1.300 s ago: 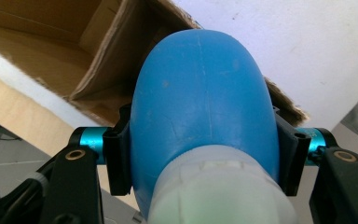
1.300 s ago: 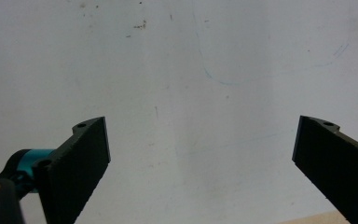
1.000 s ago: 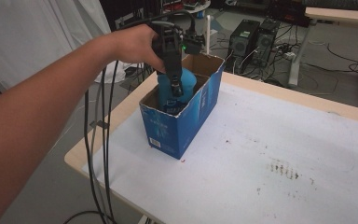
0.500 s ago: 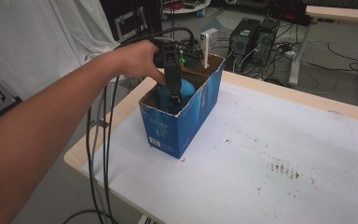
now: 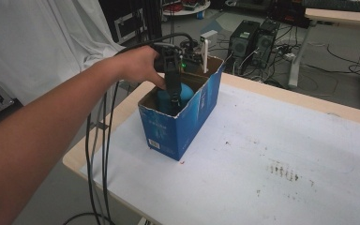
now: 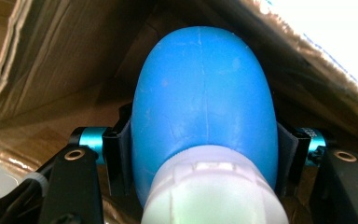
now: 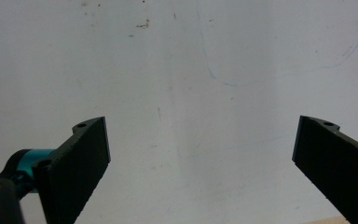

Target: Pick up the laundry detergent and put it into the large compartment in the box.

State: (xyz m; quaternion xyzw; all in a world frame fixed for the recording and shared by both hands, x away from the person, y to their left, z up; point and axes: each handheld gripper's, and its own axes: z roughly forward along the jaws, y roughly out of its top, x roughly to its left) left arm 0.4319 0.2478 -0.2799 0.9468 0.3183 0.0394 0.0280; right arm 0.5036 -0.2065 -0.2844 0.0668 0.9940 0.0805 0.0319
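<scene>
One second ago the left claw (image 5: 174, 96) held the rounded blue plastic bottle (image 6: 204, 107) higher; now both sit lower inside the open blue cardboard box (image 5: 187, 126) near the tabletop's (image 5: 272, 140) left edge. Its jaws clamp the bottle's sides, walls close around. Right claw (image 7: 200, 149) gapes wide, holding nothing, over bare tabletop.

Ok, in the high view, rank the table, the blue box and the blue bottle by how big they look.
1. Table, by far the largest.
2. Blue box.
3. Blue bottle, smallest, though the box hides most of it, so its full size is unsure.
</scene>
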